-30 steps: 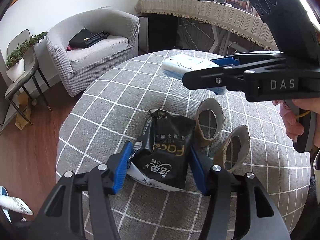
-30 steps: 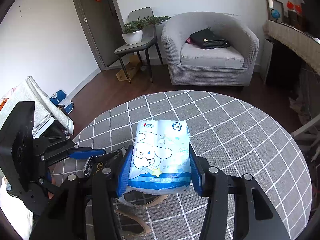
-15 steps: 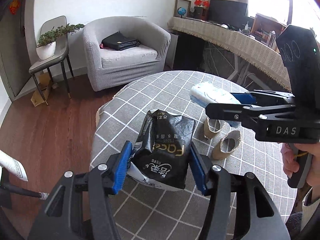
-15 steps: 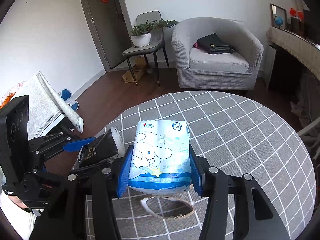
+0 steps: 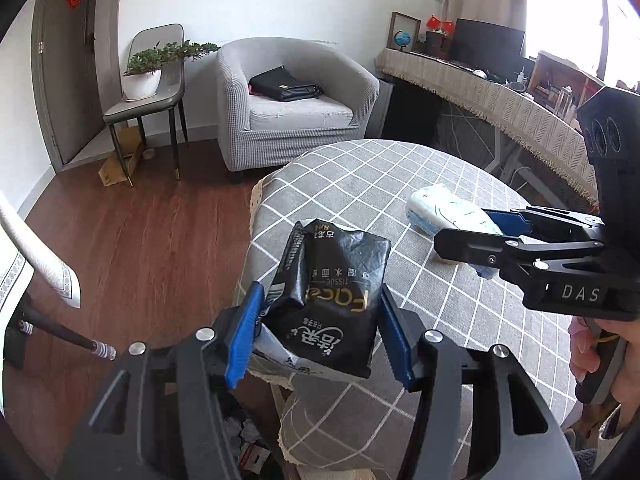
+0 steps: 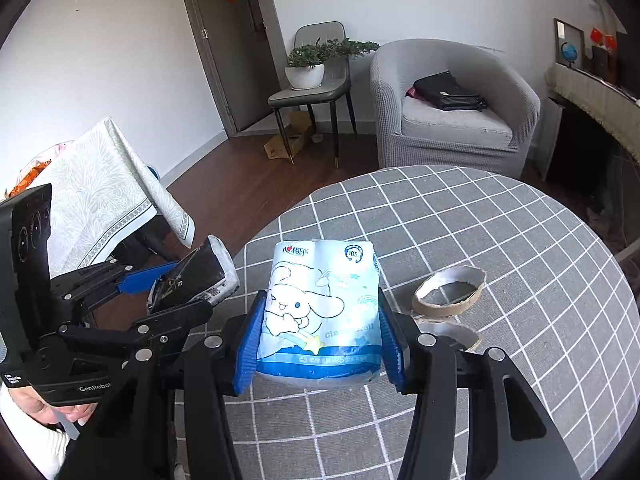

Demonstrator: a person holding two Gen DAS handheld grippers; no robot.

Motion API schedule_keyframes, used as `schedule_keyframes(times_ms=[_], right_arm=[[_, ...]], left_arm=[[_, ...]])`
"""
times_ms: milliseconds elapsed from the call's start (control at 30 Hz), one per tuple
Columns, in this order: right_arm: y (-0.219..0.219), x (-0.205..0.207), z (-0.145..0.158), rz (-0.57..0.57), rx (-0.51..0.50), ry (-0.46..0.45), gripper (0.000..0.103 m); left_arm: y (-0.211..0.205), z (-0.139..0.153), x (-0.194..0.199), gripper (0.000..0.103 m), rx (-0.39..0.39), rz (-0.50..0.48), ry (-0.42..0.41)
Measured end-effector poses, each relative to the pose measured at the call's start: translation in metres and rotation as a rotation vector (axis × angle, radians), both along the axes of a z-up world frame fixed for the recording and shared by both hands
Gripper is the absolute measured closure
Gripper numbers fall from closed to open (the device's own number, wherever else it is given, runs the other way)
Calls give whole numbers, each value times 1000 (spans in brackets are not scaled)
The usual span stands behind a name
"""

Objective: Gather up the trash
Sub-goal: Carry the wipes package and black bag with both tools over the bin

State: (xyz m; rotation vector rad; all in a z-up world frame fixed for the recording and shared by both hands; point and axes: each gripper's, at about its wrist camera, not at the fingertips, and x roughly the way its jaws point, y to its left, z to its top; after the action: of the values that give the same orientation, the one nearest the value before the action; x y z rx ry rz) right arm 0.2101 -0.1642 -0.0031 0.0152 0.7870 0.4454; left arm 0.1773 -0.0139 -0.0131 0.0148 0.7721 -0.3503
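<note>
Two pieces of trash are in the claws at once. The black tissue pack [image 5: 336, 300], crumpled, sits low in the middle of the left wrist view, pinched between the blue pads of the left gripper [image 5: 320, 336] and hanging past the edge of the round checked table [image 5: 400, 184]. The blue cartoon tissue pack [image 6: 324, 312] fills the lower middle of the right wrist view, clamped in the right gripper [image 6: 320, 344] above the tablecloth. Two cardboard roll cores [image 6: 448, 292] lie on the cloth right of centre, not yet collected. At the bottom of the left view, under the black pack, crumpled scraps [image 5: 248, 436] show, likely a bin, though it is mostly hidden. The step in hand looks like carrying both packs to that spot; next, each claw should be brought over it and opened, then sent to the cores.
</note>
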Motion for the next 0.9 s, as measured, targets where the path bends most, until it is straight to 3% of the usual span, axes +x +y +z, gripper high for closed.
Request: schedule_keyframes(times_ms=[667, 900], right_arm=[[94, -56, -14, 126, 21, 20, 51], [133, -66, -23, 199, -34, 29, 51]], left_arm=[[98, -22, -61, 44, -19, 162, 67], [136, -37, -65, 44, -15, 217, 107]])
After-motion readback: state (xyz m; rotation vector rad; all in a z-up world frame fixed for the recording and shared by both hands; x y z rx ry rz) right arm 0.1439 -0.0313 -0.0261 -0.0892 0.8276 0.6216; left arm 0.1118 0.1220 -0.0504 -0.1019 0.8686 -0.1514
